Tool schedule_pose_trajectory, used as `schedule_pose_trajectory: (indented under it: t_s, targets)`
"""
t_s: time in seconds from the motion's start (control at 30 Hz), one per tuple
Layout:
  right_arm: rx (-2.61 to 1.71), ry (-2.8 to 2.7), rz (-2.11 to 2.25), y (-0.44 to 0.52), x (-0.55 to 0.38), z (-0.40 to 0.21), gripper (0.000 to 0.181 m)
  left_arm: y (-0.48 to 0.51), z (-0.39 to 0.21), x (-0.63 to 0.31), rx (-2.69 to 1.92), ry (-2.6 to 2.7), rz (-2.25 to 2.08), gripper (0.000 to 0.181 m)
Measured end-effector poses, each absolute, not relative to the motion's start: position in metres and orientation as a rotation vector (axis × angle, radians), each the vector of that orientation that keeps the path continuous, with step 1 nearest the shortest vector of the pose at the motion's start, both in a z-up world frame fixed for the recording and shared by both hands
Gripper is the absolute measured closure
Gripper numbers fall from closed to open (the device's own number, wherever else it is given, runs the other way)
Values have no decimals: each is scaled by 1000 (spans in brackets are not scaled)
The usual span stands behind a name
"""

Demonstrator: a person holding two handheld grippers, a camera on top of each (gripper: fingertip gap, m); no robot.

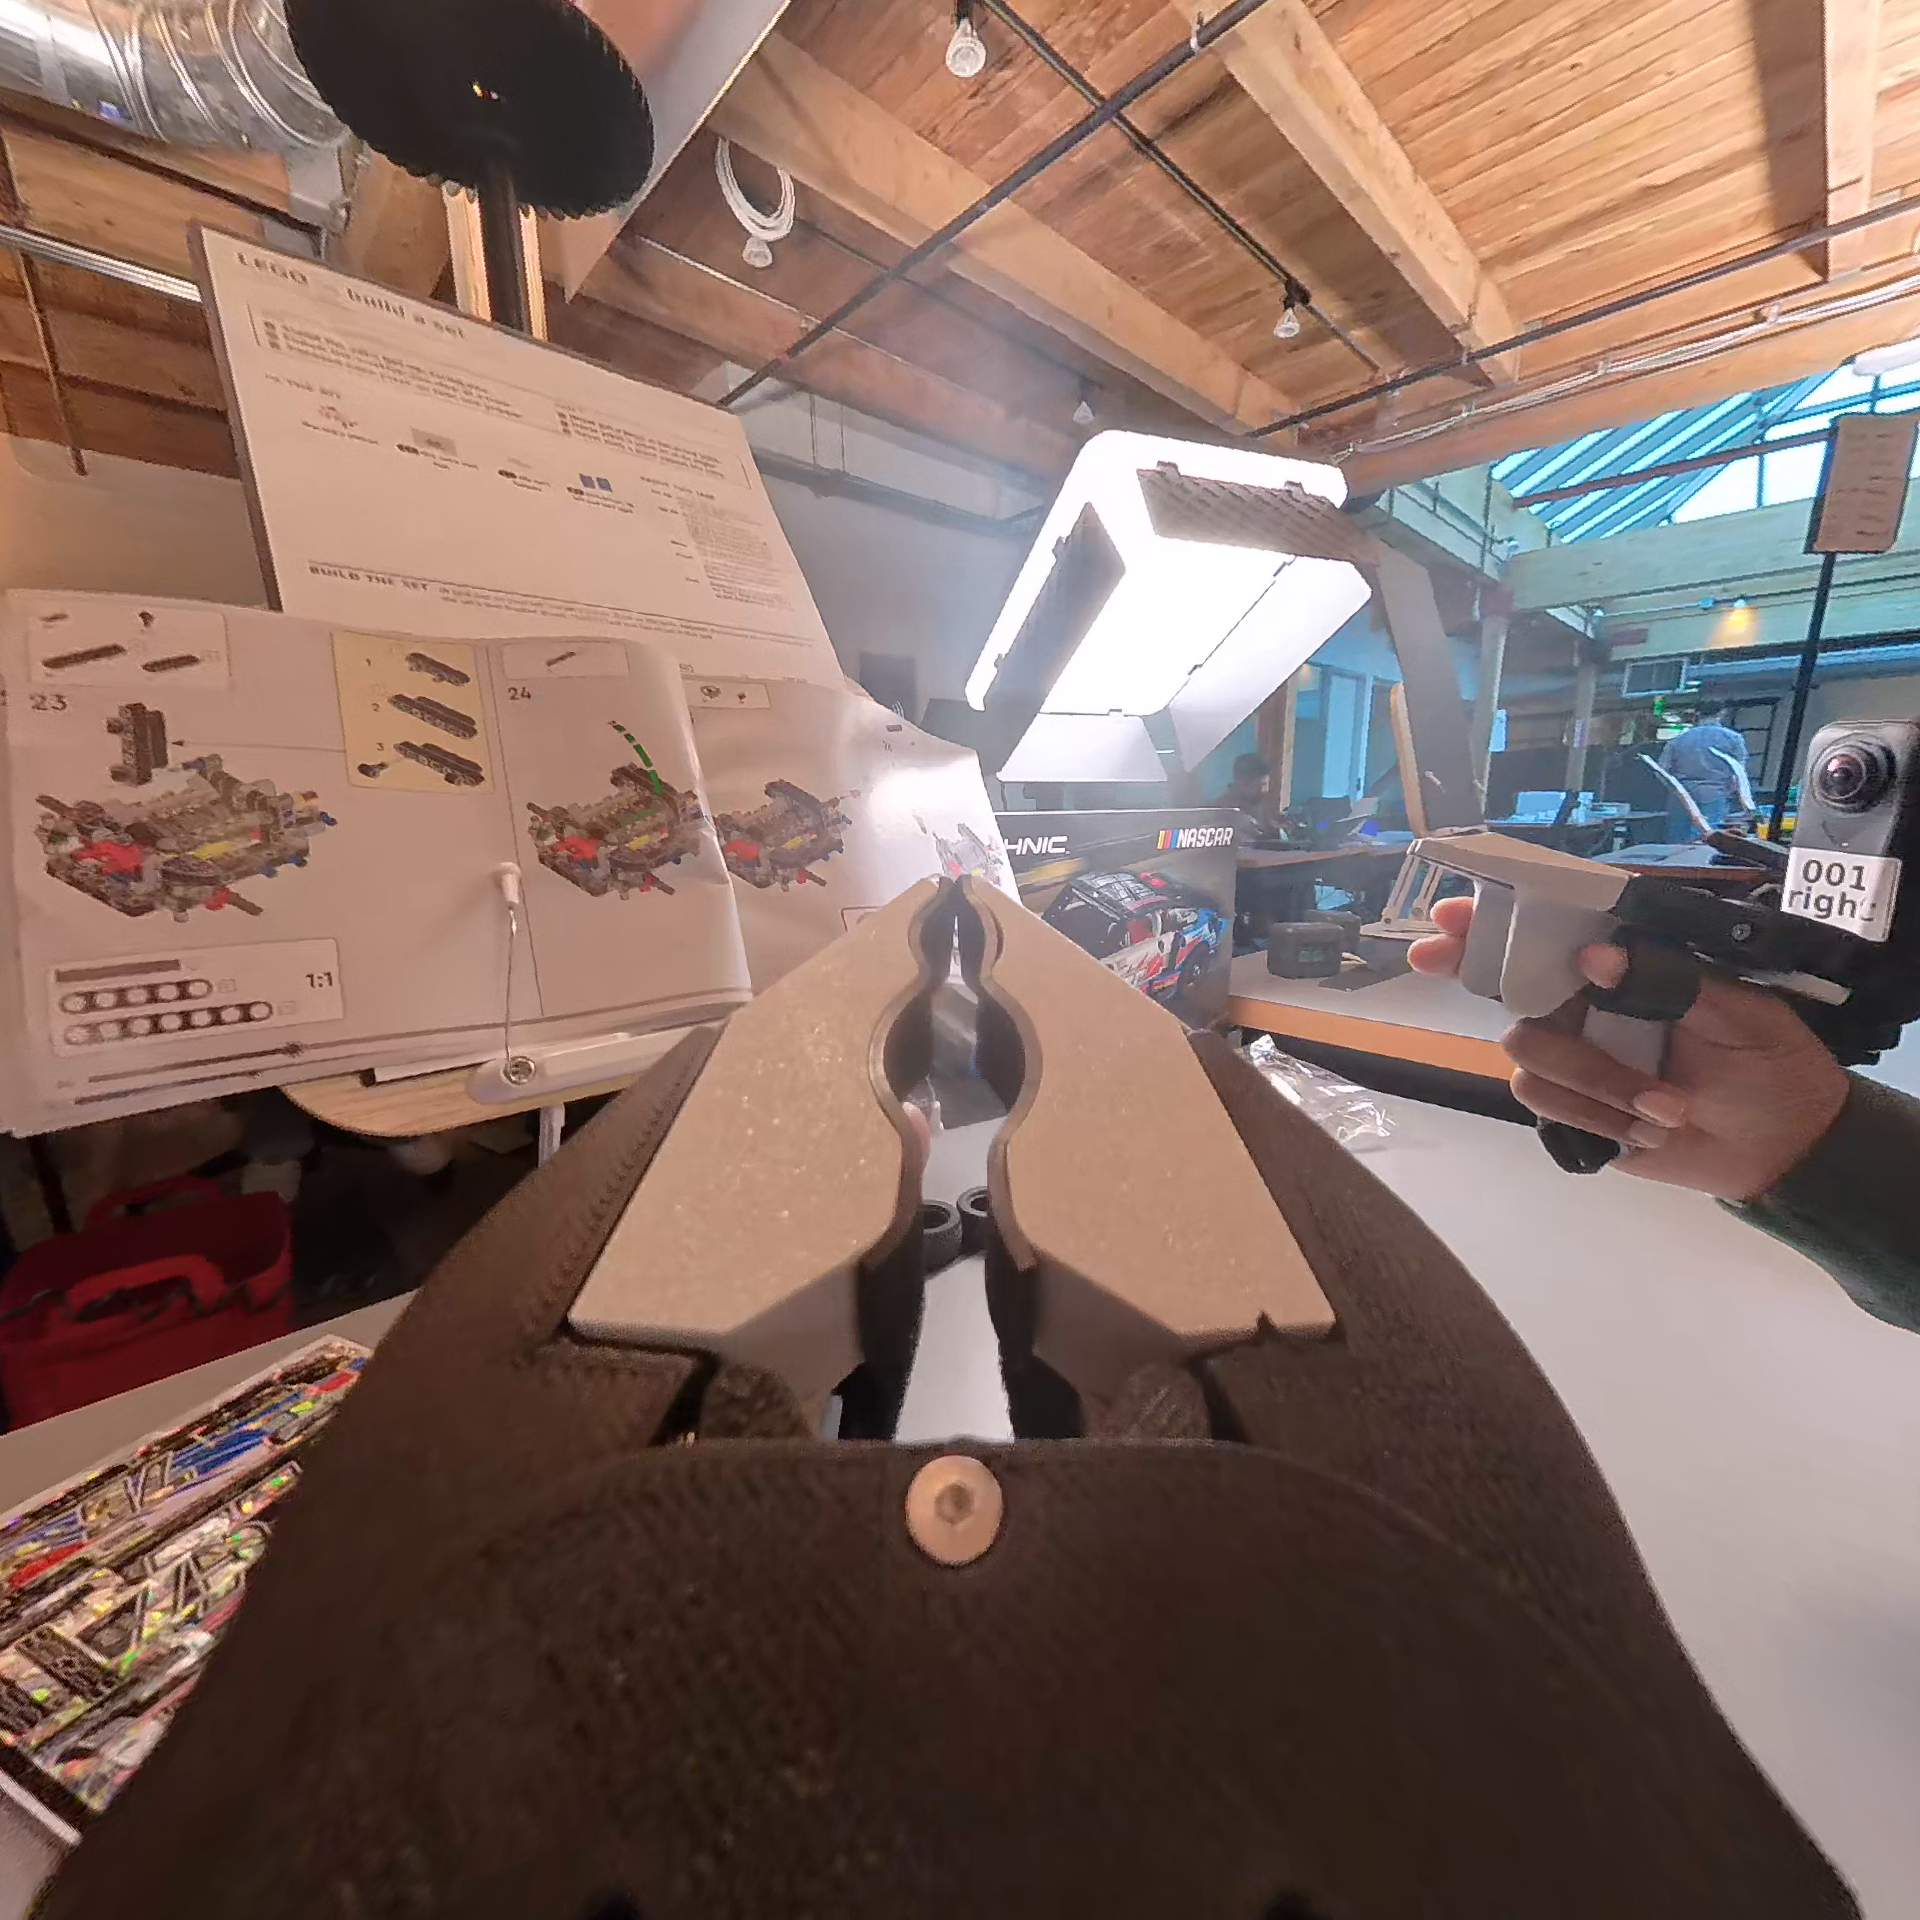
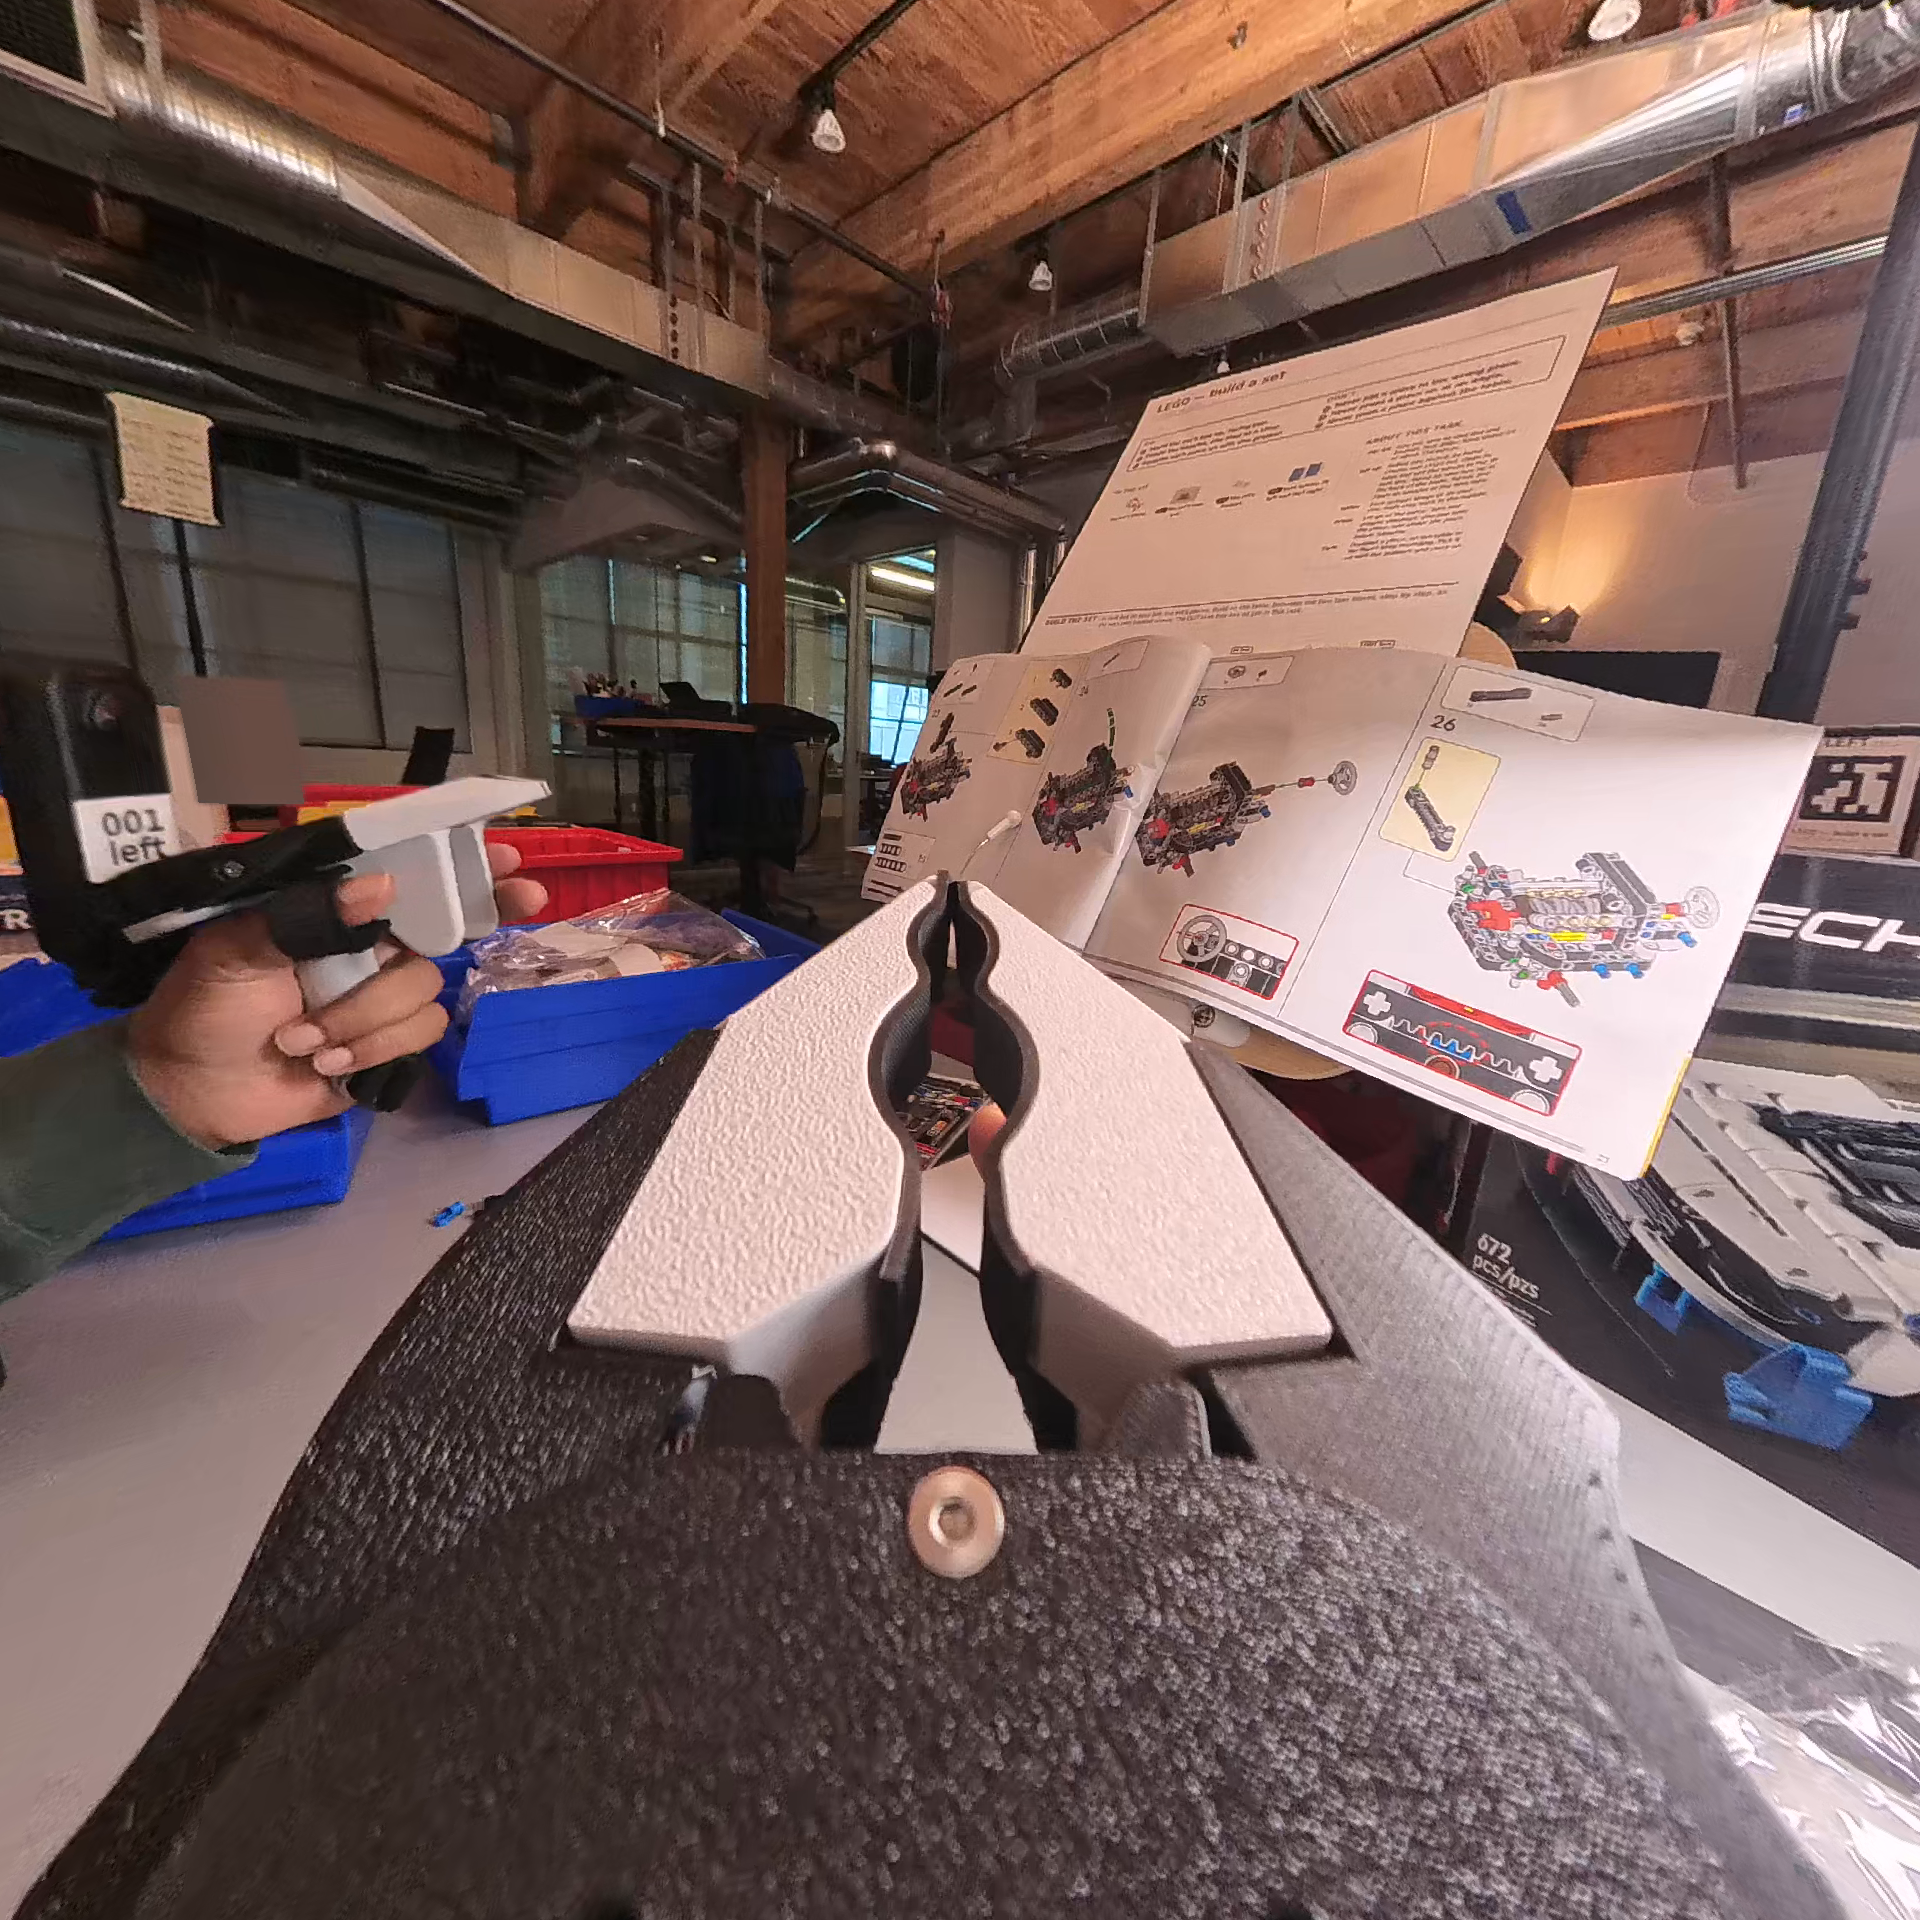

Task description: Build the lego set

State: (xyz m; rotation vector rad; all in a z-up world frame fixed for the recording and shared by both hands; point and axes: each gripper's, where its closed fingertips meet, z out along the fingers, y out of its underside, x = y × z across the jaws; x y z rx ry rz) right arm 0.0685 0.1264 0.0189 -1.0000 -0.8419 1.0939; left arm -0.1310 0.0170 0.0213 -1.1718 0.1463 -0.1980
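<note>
The open paper instruction booklet (image 1: 343,831) stood propped on a stand behind the pale worktop (image 1: 1558,1299), presumably for reading the next step. Both the left hand-held gripper (image 1: 954,888) and right hand-held gripper (image 2: 951,894) were raised, fingertips together and seemingly empty, while loose parts waited in blue plastic bins (image 2: 613,1018).

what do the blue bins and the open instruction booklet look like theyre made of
Blue storage bins: apparently moulded plastic, smooth and slightly glossy, with uniform colour and rigid rims. Open white instruction booklet: thin printed paper, low sheen; its pages curl and crease at the fold.
</note>
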Motion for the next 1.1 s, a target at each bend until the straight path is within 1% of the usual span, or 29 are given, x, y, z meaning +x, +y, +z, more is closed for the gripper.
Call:
schedule_pose_trajectory:
  t_s: [0.43,1.1]
  targets:
    - [-978,-915,1127,117,66,18,181,9,-2,-142,-1248,107,-146,181]
    - [-1002,-947,1139,114,60,13,181,2,-11,-165,-1272,40,-35,181]
